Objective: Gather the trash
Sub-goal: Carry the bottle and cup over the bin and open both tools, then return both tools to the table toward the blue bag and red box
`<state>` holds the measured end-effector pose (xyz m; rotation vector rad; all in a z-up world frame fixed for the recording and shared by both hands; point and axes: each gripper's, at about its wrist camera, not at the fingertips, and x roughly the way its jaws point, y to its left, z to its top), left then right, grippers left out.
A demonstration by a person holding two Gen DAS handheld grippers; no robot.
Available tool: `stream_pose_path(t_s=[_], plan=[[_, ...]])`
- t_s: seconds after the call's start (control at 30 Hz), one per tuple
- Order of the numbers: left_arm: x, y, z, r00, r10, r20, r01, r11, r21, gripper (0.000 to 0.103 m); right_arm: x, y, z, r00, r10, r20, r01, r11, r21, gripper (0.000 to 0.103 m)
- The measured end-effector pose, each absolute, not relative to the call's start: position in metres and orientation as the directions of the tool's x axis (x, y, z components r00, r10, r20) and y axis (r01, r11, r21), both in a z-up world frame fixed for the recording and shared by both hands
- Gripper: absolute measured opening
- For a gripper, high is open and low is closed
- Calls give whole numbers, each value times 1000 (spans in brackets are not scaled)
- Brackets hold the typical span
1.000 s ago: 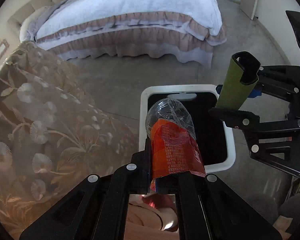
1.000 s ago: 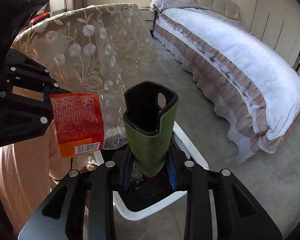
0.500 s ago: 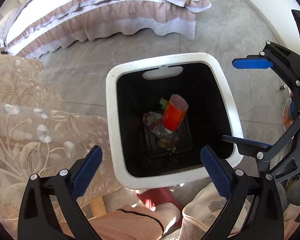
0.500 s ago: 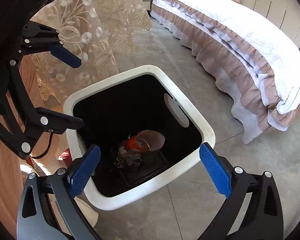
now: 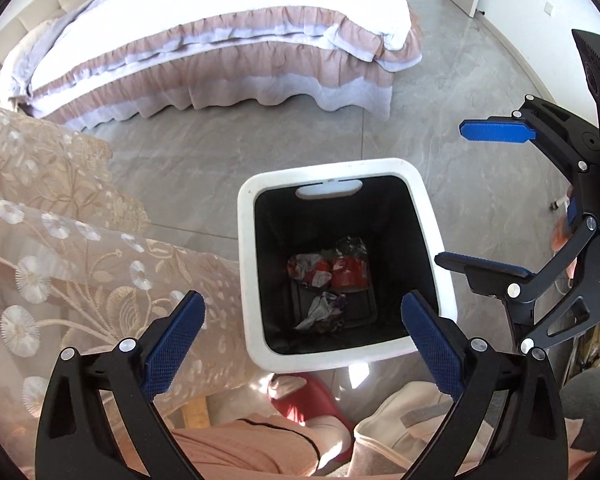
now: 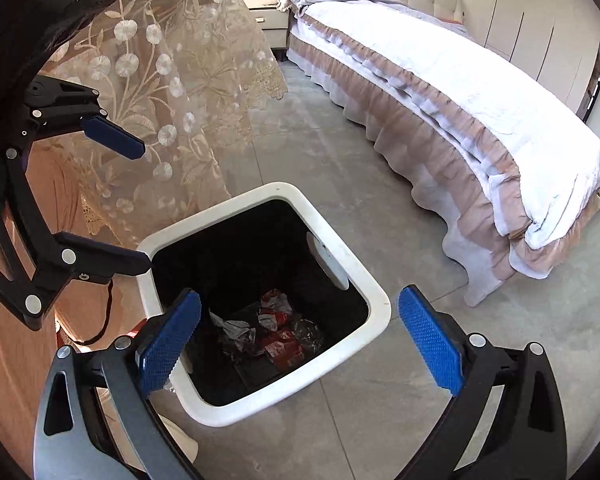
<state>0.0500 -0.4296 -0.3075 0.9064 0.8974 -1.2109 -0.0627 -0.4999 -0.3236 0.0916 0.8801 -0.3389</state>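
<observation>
Both grippers, left and right, spread wide, empty, above bin. Trash lies at bin bottom. No litter visible on floor; collection looks nearly done.

Trash bin: white body with a broad rounded-square rim, black interior, upright on the grey tiled floor, mouth open. A slot handle is cut into the rim wall on the side facing the bed.

Contents, all resting on the bin bottom:
- Crushed clear plastic bottle with a red-orange label, lying on its side.
- Crumpled red-and-white wrapper, touching the bottle.
- Crumpled grey-white paper, just beside both, nearer the bin wall.

In the right wrist view the same bin shows the bottle, wrapper and paper clustered together.
</observation>
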Motion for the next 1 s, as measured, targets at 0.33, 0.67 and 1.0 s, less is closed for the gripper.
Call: stream_pose_path(t_s=[0.33,0.67,1.0], plan=[[46,-396,-237,222,-504,-835,972,183,148,97,-67,-480,-259,665,-310,-680,325,939,-111,99],[58,-348,-178,308,-588,-748,937,323,132,97,-51,-449,-204,743,-293,-602,280,953,-119,99],[99,-276,-134,474,-582,-661,826,553,106,97,0,-407,-161,816,-199,-542,169,980,-106,99]])
